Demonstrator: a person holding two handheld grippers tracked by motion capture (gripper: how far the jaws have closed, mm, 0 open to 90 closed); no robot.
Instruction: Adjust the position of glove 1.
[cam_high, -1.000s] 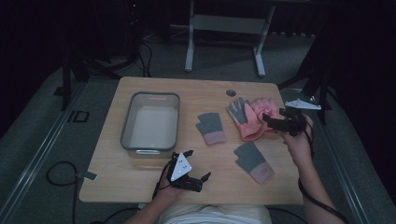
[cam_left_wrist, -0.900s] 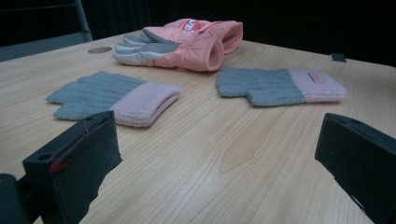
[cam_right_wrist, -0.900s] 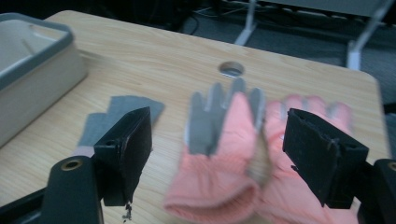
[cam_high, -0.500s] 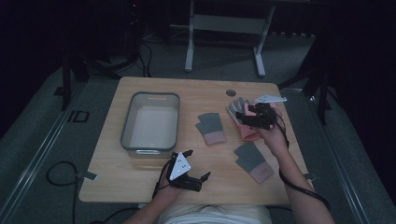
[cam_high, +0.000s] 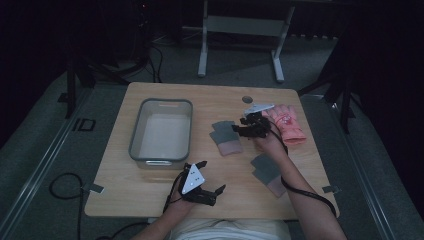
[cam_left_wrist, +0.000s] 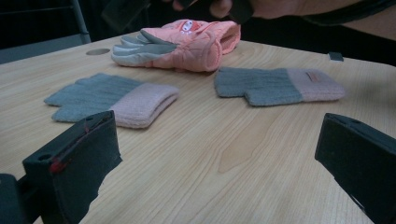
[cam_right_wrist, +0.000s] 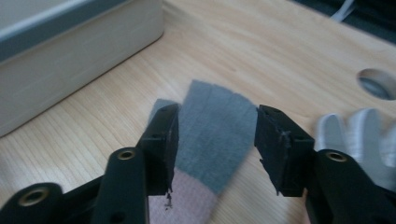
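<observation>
Knit glove (cam_right_wrist: 212, 140), soft and limp, sits between the closing right gripper (cam_right_wrist: 215, 140) jaws, unpinched; left gripper (cam_high: 200, 182) jaws apart.

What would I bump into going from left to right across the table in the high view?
Grey bin → grey-and-pink knit glove → right claw, jaws just closing above that glove → orange padded glove.
</observation>
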